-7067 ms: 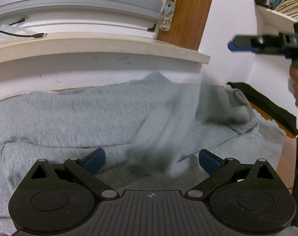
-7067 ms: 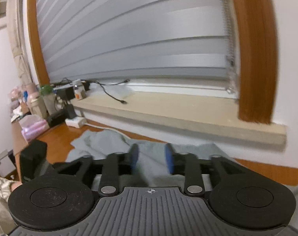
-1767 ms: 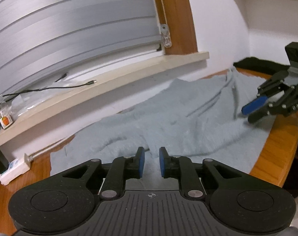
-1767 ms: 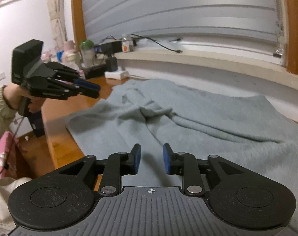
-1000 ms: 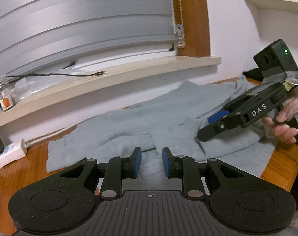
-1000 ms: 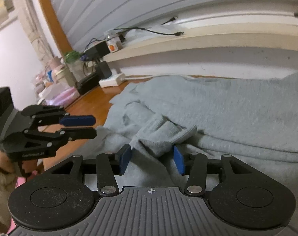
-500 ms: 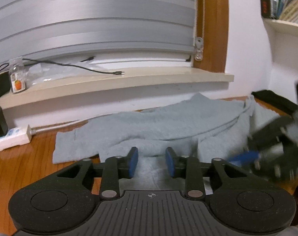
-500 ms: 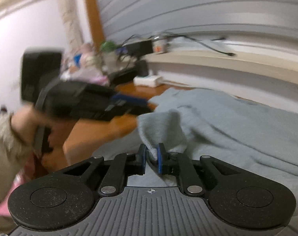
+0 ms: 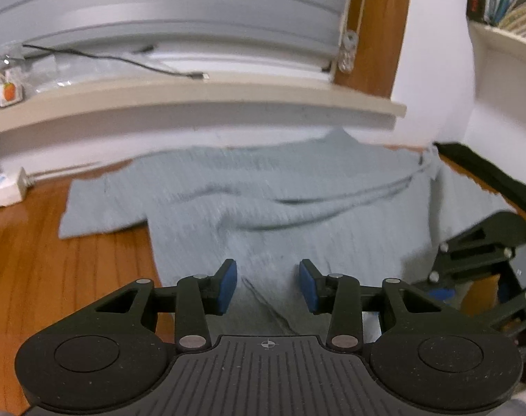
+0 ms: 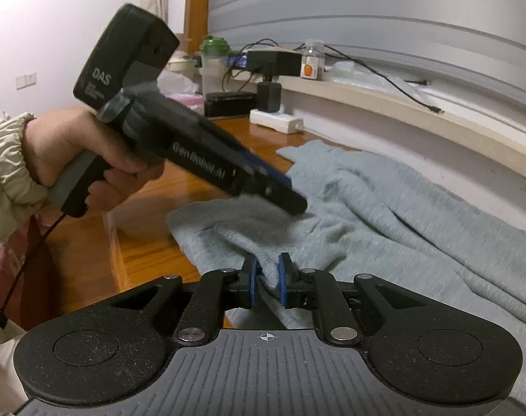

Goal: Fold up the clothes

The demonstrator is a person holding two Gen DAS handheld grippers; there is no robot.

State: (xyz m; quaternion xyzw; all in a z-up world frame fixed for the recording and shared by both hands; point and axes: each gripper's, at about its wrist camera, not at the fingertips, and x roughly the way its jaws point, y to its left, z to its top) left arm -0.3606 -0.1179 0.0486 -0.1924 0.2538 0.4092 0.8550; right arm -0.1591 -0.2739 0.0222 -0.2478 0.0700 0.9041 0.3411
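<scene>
A grey knit garment [image 9: 280,208] lies spread and rumpled on the wooden table [image 9: 72,277] under the window sill. My left gripper [image 9: 268,286] hovers low over the garment's near part. Its jaws are opening, the cloth lies under the gap, and the blue pads [image 9: 228,284] are not pressing on it. My right gripper [image 10: 267,280] is shut on a raised fold of the garment [image 10: 401,208] near its front edge. In the right wrist view the left gripper [image 10: 287,196] slants down over the cloth, held by a hand [image 10: 89,149]. The right gripper [image 9: 436,289] shows at the right of the left wrist view.
A white power strip [image 9: 2,187] lies at the table's back left. On the sill [image 10: 367,97] are a cable, a small jar [image 10: 311,59] and a green-lidded bottle [image 10: 212,59], with black boxes below them. A black cloth [image 9: 488,173] lies at the far right.
The right gripper closed on a fold of the grey garment and rolled, keeping hold of it. The left gripper's jaws widened, and it sank closer to the cloth.
</scene>
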